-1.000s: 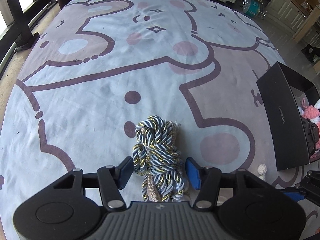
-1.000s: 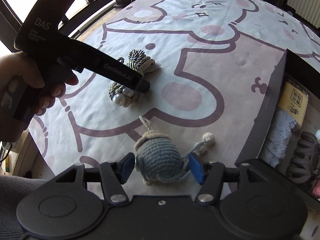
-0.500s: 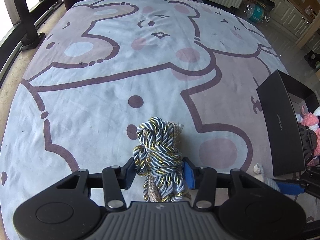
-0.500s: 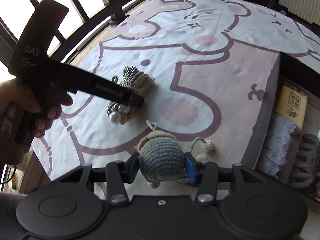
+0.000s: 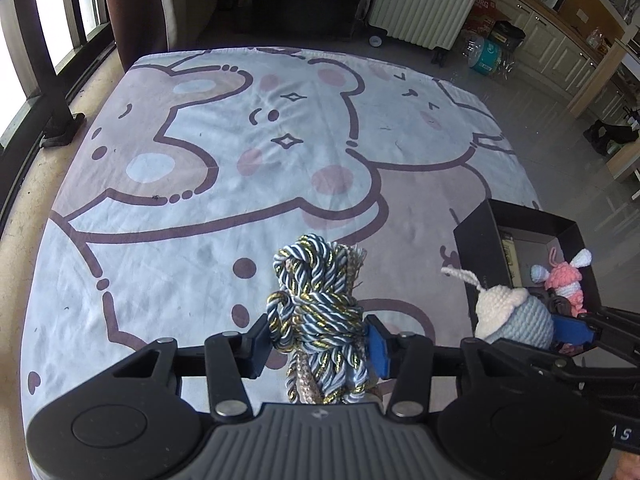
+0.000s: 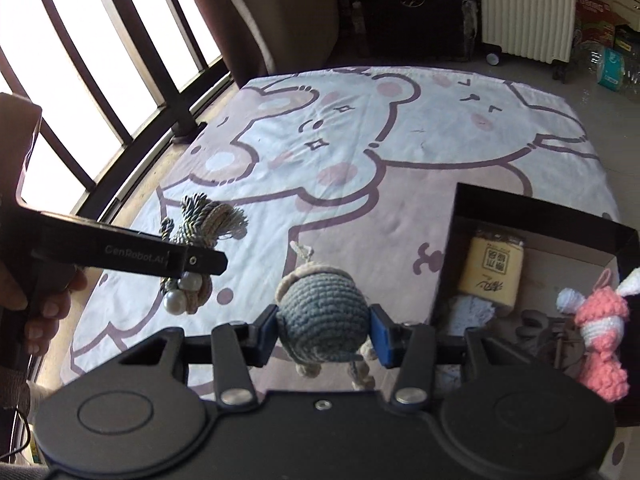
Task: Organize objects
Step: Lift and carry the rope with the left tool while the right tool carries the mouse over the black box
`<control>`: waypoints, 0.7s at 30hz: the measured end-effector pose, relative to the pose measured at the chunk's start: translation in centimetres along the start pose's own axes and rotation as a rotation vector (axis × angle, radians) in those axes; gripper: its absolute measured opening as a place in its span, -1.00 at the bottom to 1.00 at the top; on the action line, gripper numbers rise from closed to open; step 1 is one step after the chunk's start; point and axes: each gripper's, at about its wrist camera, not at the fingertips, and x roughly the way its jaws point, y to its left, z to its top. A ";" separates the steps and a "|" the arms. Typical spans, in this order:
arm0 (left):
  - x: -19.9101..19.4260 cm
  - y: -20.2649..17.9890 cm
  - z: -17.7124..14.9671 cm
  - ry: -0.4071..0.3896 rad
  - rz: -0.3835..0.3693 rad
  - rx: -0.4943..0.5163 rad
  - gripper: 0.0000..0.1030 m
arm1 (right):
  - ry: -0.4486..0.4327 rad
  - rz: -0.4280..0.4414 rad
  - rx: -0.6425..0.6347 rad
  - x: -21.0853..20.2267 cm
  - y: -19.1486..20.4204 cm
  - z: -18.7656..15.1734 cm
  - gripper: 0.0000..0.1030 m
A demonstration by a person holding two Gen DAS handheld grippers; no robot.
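Note:
A bundle of twisted blue, white and gold cord [image 5: 316, 304] hangs above the bear-print mat [image 5: 200, 184], and my left gripper [image 5: 318, 338] is shut on it. In the right wrist view the same cord bundle [image 6: 204, 224] shows pearls at its lower end, clamped in the left gripper [image 6: 192, 260]. My right gripper [image 6: 324, 330] is shut on a grey-blue crocheted ball toy [image 6: 322, 320] with a tan cap and loop, lifted off the mat. From the left wrist view that toy [image 5: 516, 314] sits at the right, before the black box [image 5: 476, 232].
The open black box [image 6: 532, 210] on the mat's right holds a yellow labelled jar [image 6: 492, 276], a pink and white crocheted bunny [image 6: 600, 332], pale lace and a dark item. A window railing [image 6: 120, 128] runs along the left; a white radiator [image 5: 424, 4] stands beyond the mat.
Both grippers closed on their objects and lifted them off the mat. The views now sit higher, showing more of the mat and room, and the right gripper has rolled.

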 end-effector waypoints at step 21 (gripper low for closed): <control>-4.8 -7.7 1.8 -0.015 -0.026 0.068 -0.04 | -0.151 -0.101 0.110 -7.7 -3.9 2.8 -0.05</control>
